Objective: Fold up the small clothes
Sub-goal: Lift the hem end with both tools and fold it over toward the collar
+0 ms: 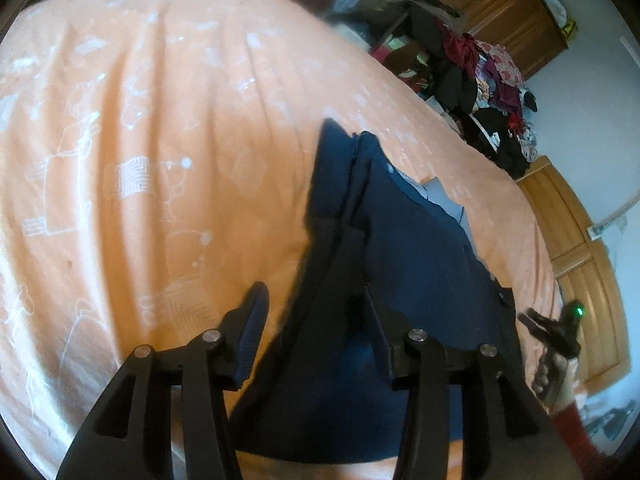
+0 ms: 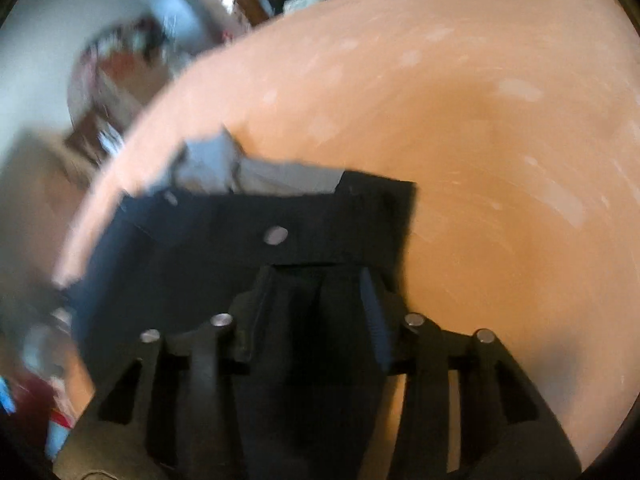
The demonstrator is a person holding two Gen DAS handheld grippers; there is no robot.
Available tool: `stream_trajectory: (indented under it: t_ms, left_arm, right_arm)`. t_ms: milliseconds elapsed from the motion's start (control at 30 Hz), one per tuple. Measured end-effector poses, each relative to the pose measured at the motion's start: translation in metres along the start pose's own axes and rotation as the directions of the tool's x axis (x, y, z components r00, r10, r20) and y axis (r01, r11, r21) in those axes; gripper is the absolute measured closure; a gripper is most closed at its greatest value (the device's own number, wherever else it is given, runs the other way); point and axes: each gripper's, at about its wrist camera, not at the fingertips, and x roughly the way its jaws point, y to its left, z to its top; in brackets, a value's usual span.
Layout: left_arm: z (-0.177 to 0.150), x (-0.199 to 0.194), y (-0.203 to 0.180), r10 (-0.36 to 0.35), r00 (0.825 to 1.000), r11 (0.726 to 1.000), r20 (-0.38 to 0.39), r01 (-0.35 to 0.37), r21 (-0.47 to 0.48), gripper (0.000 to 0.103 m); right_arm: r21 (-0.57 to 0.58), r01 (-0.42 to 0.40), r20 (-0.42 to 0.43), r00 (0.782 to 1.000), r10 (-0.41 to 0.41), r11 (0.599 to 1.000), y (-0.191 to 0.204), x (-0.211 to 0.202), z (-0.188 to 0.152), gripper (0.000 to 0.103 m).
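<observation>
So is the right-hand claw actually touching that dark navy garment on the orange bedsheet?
Touching. In the right wrist view the dark navy garment runs between the right gripper fingers, bunched against both.

Motion blur smears the right wrist view; the navy garment (image 2: 248, 248) hides the jaws' tips.

Bed under an orange sheet

The bed (image 1: 140, 120) wears an orange sheet (image 2: 500, 200) printed with pale white patterns; a dark navy garment (image 1: 400, 240) lies on it, a light grey lining (image 2: 280, 178) showing at one edge.
</observation>
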Motion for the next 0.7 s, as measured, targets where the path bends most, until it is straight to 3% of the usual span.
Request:
stream_trajectory:
  t_ms: [133, 200, 267, 333, 400, 467, 500, 533, 600, 633, 700]
  left_arm:
    - [-0.010, -0.014, -0.016, 0.036, 0.999, 0.998, 0.003, -0.036, 0.045, 0.054]
    - [-0.017, -0.027, -0.029, 0.070, 0.997, 0.993, 0.016, -0.071, 0.089, 0.054]
    - [-0.024, -0.038, -0.048, 0.097, 0.995, 0.983, 0.038, -0.102, 0.152, 0.054]
    - [-0.035, -0.041, -0.087, 0.081, 0.995, 0.959, 0.052, -0.092, 0.267, 0.053]
    - [-0.047, -0.031, -0.124, 0.044, 0.998, 0.927, 0.042, -0.056, 0.371, 0.050]
    - [-0.055, -0.014, -0.142, -0.018, 1.000, 0.916, -0.015, 0.022, 0.401, 0.050]
    - [-0.059, -0.001, -0.148, -0.039, 0.998, 0.911, -0.047, 0.055, 0.408, 0.051]
    - [-0.062, 0.012, -0.149, -0.009, 0.998, 0.912, -0.063, 0.034, 0.408, 0.051]
    - [-0.066, 0.028, -0.133, 0.122, 0.991, 0.910, -0.046, -0.093, 0.405, 0.057]
    - [-0.064, 0.029, -0.112, 0.144, 0.988, 0.934, -0.053, -0.118, 0.338, 0.061]
    - [-0.057, 0.007, -0.060, 0.077, 0.997, 0.988, -0.032, -0.072, 0.138, 0.076]
  right_arm:
    - [-0.020, 0.013, -0.018, 1.000, -0.013, 1.000, -0.008, 0.025, 0.008, 0.065]
    - [-0.053, 0.061, -0.002, 0.998, -0.061, 0.997, 0.004, 0.012, 0.011, 0.064]
    - [-0.053, 0.051, 0.062, 0.997, -0.048, 0.997, 0.026, -0.020, 0.004, 0.059]
    - [-0.044, 0.043, 0.114, 0.993, -0.038, 0.998, 0.052, -0.042, -0.012, 0.048]
    - [-0.091, -0.017, 0.135, 0.990, 0.029, 0.996, 0.094, -0.053, -0.039, 0.047]
    - [-0.169, -0.078, 0.089, 0.992, 0.094, 0.983, 0.142, -0.043, -0.070, 0.047]
    - [-0.203, -0.094, 0.063, 0.992, 0.109, 0.975, 0.160, -0.035, -0.079, 0.048]
    - [-0.232, -0.109, 0.030, 0.992, 0.119, 0.967, 0.174, -0.026, -0.091, 0.048]
    - [-0.251, -0.099, -0.020, 0.995, 0.097, 0.963, 0.189, -0.007, -0.114, 0.048]
    - [-0.239, -0.089, -0.025, 0.996, 0.085, 0.967, 0.187, -0.004, -0.122, 0.048]
    - [-0.184, -0.109, -0.032, 0.994, 0.105, 0.977, 0.175, -0.006, -0.132, 0.048]
